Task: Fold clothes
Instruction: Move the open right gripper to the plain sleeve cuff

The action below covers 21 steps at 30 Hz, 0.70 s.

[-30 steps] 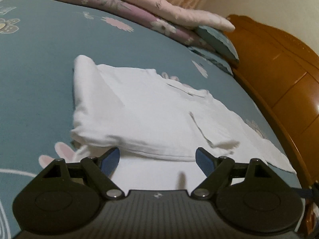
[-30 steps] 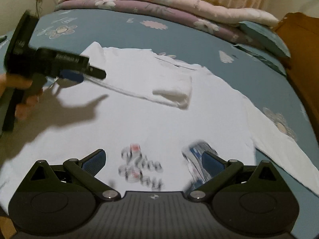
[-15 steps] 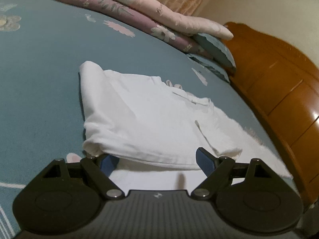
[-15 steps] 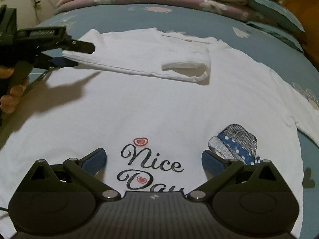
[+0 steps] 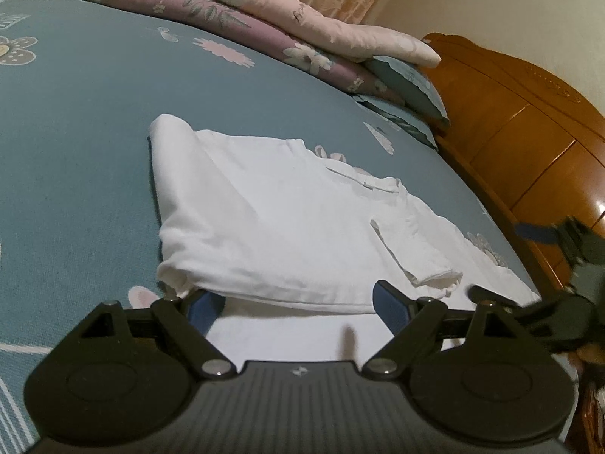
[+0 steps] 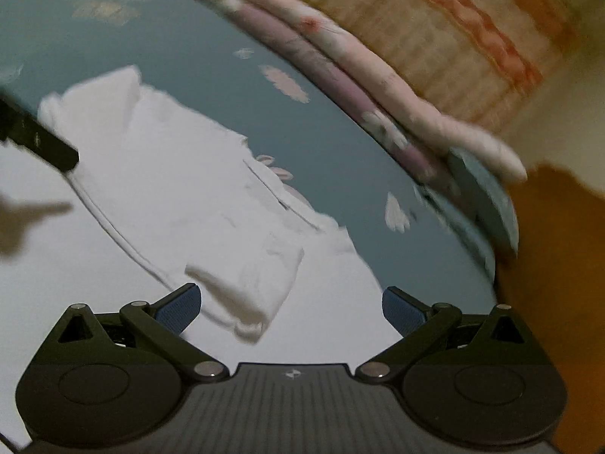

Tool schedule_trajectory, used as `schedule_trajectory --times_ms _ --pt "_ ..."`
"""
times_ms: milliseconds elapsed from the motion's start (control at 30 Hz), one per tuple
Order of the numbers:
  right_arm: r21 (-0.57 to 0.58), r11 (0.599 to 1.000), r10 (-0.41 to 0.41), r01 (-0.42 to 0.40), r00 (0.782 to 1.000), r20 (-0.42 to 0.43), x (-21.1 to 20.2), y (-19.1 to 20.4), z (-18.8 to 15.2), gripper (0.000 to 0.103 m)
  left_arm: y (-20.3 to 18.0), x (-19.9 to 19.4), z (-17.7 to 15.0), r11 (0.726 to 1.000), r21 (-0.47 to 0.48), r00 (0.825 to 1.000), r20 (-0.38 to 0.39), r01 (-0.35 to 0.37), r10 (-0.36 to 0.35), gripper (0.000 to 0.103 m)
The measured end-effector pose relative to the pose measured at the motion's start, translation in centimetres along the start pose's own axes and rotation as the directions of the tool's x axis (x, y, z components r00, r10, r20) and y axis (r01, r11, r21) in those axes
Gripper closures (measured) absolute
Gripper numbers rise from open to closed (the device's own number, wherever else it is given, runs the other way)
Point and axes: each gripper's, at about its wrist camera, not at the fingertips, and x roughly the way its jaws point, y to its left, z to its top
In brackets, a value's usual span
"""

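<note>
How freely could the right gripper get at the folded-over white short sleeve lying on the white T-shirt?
Probably freely: the right gripper is open, the folded-over white short sleeve lies just ahead between its fingers, and nothing covers it. The left gripper is off to the side.

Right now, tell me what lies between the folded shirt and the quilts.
Only bare blue bedsheet with printed flowers lies between the shirt and the stacked quilts. The left wrist view shows it best; the right wrist view is blurred.

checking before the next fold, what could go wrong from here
1. The left hand-held gripper is open at the edge of the folded flap; closing may pinch the layer beneath too.
2. The right hand-held gripper view is blurred, so it could snag the folded sleeve.
</note>
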Motion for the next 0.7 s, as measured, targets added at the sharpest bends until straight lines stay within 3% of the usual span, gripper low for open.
schedule_trajectory --times_ms 100,200,400,567,633,700 --pt "-0.178 0.984 -0.033 0.03 0.999 -0.018 1.8 1.7 0.3 0.01 0.0 0.1 0.0 1.0 0.004 1.0 0.001 0.004 -0.004 0.016" --pt "-0.285 0.958 -0.047 0.032 0.998 -0.044 3.2 2.8 0.1 0.02 -0.1 0.3 0.0 1.0 0.012 1.0 0.001 0.004 -0.004 0.015" --pt "-0.414 0.909 -0.072 0.051 0.997 -0.035 4.9 4.7 0.2 0.039 -0.3 0.2 -0.1 1.0 0.025 1.0 0.002 0.003 -0.003 0.014" --pt "-0.509 0.856 -0.1 0.089 0.995 0.007 5.9 6.3 0.7 0.045 -0.1 0.1 0.0 1.0 0.013 1.0 0.0 0.008 -0.008 0.014" --pt "-0.521 0.849 -0.098 0.09 0.995 0.011 6.2 6.5 0.8 0.055 -0.1 0.1 0.0 1.0 0.007 1.0 0.0 0.01 -0.01 0.014" --pt "-0.515 0.852 -0.102 0.09 0.995 0.005 6.3 6.4 0.7 0.083 0.0 0.0 0.0 1.0 -0.001 1.0 -0.003 0.013 -0.013 0.014"
